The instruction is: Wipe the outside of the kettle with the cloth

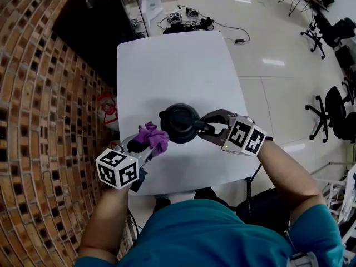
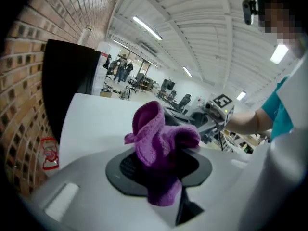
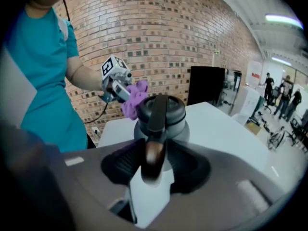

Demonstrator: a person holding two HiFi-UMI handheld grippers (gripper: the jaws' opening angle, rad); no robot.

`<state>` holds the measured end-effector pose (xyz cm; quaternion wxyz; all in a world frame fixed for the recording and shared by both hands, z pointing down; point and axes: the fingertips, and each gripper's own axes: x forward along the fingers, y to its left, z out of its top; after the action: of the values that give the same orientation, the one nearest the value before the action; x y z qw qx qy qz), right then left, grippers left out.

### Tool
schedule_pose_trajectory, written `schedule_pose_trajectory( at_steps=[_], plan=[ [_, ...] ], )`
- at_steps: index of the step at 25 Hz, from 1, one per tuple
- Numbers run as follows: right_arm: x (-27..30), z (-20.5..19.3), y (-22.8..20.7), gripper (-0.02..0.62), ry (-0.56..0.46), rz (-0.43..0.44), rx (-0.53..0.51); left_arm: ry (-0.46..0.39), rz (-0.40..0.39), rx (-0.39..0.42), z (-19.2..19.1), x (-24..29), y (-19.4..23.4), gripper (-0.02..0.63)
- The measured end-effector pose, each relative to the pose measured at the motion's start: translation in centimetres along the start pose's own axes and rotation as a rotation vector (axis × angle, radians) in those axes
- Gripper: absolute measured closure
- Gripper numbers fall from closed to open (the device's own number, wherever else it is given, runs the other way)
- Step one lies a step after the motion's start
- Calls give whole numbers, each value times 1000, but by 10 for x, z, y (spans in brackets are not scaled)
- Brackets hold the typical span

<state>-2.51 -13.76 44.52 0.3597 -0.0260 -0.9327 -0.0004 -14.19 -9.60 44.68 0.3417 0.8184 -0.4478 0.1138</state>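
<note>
Kettle handle between right gripper jaws

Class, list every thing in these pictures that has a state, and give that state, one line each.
kettle: upright on the table, lid on.
cloth: bunched up, next to the kettle's side; contact unclear.
left gripper: shut on the cloth.
right gripper: shut on the kettle's handle.

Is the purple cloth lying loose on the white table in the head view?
No, the cloth is clamped in the jaws of the left gripper, next to the kettle.
</note>
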Motion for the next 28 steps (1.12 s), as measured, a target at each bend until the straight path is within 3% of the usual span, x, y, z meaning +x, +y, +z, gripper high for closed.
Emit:
schedule_pose_trajectory(
  at_steps=[3,8,11,16,19,24,28],
  plan=[
    [-5,-5,-11,335,1,-127,9,-69,18,3,17,-40,4,465],
    [-60,-14,-21,308,-77,-473,183,-143,-92,40,18,-107,-23,465],
    [-102,4,19,315,-201,-598,275,-173,-183,38,10,-145,-47,465],
    [-157,52,124,491,-411,-589,236,-219,-262,72,-16,-189,-107,465],
    [-188,62,186,570,-544,-562,238,-237,-270,103,-50,-208,-154,465],
    [-219,33,305,592,-599,-462,129,-285,-222,95,-136,-232,-251,465],
    [-238,3,380,592,-599,-410,124,-315,-208,44,-193,-256,-324,465]
  ],
)
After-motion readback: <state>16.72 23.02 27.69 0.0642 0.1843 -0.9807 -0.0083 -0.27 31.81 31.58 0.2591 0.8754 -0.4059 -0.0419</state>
